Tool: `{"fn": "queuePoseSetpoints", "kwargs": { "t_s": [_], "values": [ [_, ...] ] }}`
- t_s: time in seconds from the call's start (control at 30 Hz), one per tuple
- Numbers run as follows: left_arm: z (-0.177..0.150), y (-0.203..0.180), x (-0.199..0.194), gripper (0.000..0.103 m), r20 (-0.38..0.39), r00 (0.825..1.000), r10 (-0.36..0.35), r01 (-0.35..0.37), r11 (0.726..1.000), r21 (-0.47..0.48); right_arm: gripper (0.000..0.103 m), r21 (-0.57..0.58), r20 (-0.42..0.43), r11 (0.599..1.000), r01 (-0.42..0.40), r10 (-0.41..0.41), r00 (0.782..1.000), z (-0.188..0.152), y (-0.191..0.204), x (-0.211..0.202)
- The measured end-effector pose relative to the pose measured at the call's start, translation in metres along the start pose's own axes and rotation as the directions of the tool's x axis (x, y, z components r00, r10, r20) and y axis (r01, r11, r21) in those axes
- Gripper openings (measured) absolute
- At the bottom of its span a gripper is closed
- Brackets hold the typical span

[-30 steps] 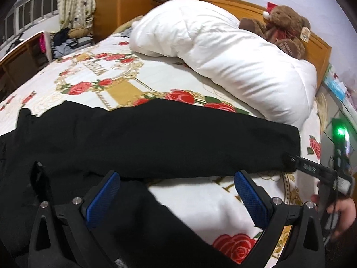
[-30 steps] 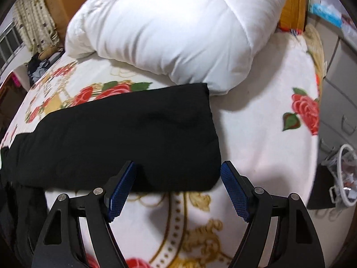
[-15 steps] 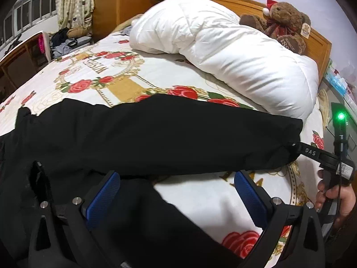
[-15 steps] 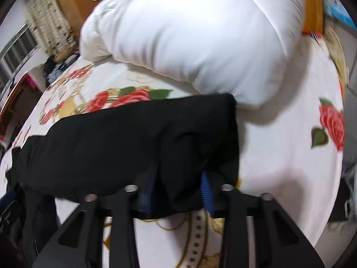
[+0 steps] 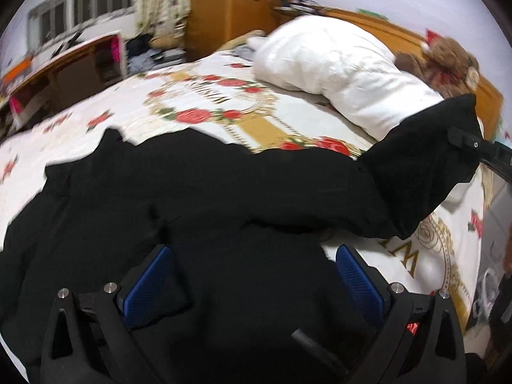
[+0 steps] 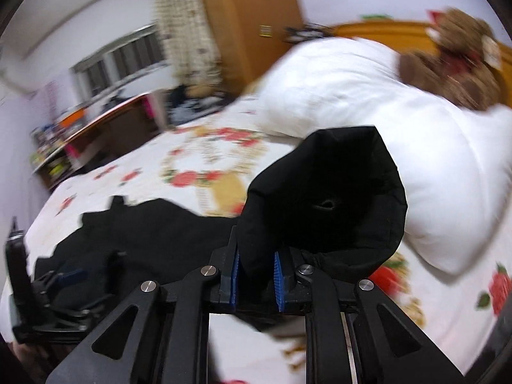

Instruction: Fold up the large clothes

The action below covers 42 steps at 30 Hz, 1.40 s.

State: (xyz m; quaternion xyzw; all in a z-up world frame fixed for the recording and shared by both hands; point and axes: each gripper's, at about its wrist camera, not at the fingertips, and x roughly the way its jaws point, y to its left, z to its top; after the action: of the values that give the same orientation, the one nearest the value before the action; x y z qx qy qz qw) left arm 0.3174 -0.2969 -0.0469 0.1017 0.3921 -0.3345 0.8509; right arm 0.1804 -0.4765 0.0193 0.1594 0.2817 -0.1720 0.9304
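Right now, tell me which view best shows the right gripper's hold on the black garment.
The right wrist view: the right gripper has its blue pads clamped on the black garment. The left wrist view shows only the lifted end and part of that gripper at the frame's right edge.

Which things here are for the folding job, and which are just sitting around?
For the job:
- black garment, spread on the bed
- right gripper, shut on the garment's lifted end
- left gripper, fingers open over the garment

Just lying about:
- white duvet
- teddy bear
- flowered bedspread
- desk
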Motion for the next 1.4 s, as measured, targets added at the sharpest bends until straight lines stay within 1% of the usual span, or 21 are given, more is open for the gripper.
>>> {"fn": "queuePoseSetpoints", "kwargs": {
  "t_s": [0.1,0.2,0.3,0.4,0.53,0.63,0.73,0.8,0.87,0.9,0.93,0.97,1.03,1.07,1.1,1.13,1.17,1.2,1.23,1.3,1.4],
  "values": [
    [-0.01,0.027,-0.009,0.103,0.003,0.999,0.048,-0.048,0.998,-0.032,0.017,-0.089,-0.014,0.994,-0.068,0.068,0.998,0.004,0.047,0.013],
    [-0.021,0.051,-0.015,0.103,-0.005,0.999,0.054,-0.054,0.996,-0.071,0.017,-0.158,-0.043,0.976,-0.152,0.147,0.988,0.001,0.094,0.029],
    [-0.034,0.071,-0.023,0.103,0.016,0.997,0.073,-0.071,0.991,-0.111,0.017,-0.219,-0.079,0.955,-0.199,0.186,0.979,-0.003,0.131,0.048],
    [-0.044,0.09,-0.026,0.103,0.002,0.996,0.088,-0.087,0.983,-0.16,0.017,-0.268,-0.12,0.933,-0.239,0.214,0.969,-0.009,0.162,0.068],
    [-0.059,0.108,-0.032,0.103,-0.002,0.994,0.112,-0.11,0.976,-0.185,0.017,-0.342,-0.188,0.891,-0.298,0.245,0.951,-0.018,0.2,0.089],
    [-0.066,0.117,-0.032,0.103,-0.013,0.993,0.115,-0.116,0.975,-0.192,0.017,-0.433,-0.233,0.842,-0.321,0.24,0.942,-0.035,0.23,0.099],
    [-0.072,0.125,-0.032,0.103,-0.017,0.992,0.125,-0.126,0.971,-0.201,0.017,-0.47,-0.269,0.809,-0.352,0.248,0.931,-0.049,0.248,0.108],
    [-0.074,0.128,-0.033,0.103,-0.004,0.994,0.111,-0.11,0.972,-0.207,0.017,-0.496,-0.299,0.79,-0.361,0.236,0.925,-0.057,0.257,0.116],
    [-0.075,0.13,-0.035,0.103,0.0,0.996,0.092,-0.089,0.972,-0.217,0.017,-0.514,-0.318,0.779,-0.361,0.218,0.923,-0.065,0.26,0.12],
    [-0.074,0.131,-0.036,0.103,0.004,0.996,0.088,-0.085,0.971,-0.225,0.02,-0.52,-0.332,0.77,-0.371,0.218,0.918,-0.066,0.26,0.122],
    [-0.073,0.133,-0.037,0.103,0.007,0.996,0.085,-0.081,0.968,-0.238,0.021,-0.515,-0.345,0.767,-0.383,0.223,0.912,-0.066,0.259,0.12],
    [-0.071,0.134,-0.037,0.103,0.006,0.997,0.071,-0.067,0.967,-0.247,0.024,-0.502,-0.35,0.768,-0.397,0.239,0.906,-0.065,0.255,0.115],
    [-0.067,0.136,-0.038,0.103,0.008,0.999,0.049,-0.045,0.963,-0.267,0.043,-0.466,-0.341,0.775,-0.427,0.289,0.895,-0.059,0.246,0.105],
    [-0.065,0.134,-0.038,0.103,0.004,0.999,0.041,-0.039,0.963,-0.268,0.063,-0.445,-0.338,0.778,-0.444,0.313,0.887,-0.054,0.241,0.1],
    [-0.063,0.132,-0.038,0.103,0.002,0.999,0.042,-0.04,0.963,-0.266,0.075,-0.43,-0.325,0.783,-0.449,0.329,0.887,-0.05,0.238,0.094],
    [-0.062,0.13,-0.039,0.103,0.004,0.999,0.043,-0.041,0.964,-0.262,0.075,-0.413,-0.317,0.785,-0.461,0.351,0.881,-0.046,0.236,0.091],
    [-0.06,0.127,-0.038,0.103,-0.001,1.0,0.025,-0.024,0.966,-0.259,0.075,-0.385,-0.312,0.786,-0.484,0.383,0.87,-0.04,0.231,0.085],
    [-0.059,0.126,-0.039,0.103,-0.001,1.0,-0.004,0.003,0.964,-0.267,0.075,-0.372,-0.31,0.786,-0.495,0.398,0.864,-0.037,0.23,0.082],
    [-0.058,0.125,-0.04,0.103,0.004,1.0,-0.028,0.028,0.959,-0.281,0.075,-0.344,-0.291,0.798,-0.494,0.41,0.865,-0.031,0.22,0.076],
    [-0.054,0.124,-0.039,0.103,0.005,0.999,-0.049,0.049,0.95,-0.31,0.075,-0.298,-0.268,0.81,-0.505,0.436,0.859,-0.021,0.206,0.068],
    [-0.041,0.125,-0.034,0.103,0.024,0.997,-0.075,0.078,0.934,-0.348,0.075,-0.24,-0.208,0.85,-0.47,0.428,0.88,-0.008,0.176,0.055]
  ]
}}
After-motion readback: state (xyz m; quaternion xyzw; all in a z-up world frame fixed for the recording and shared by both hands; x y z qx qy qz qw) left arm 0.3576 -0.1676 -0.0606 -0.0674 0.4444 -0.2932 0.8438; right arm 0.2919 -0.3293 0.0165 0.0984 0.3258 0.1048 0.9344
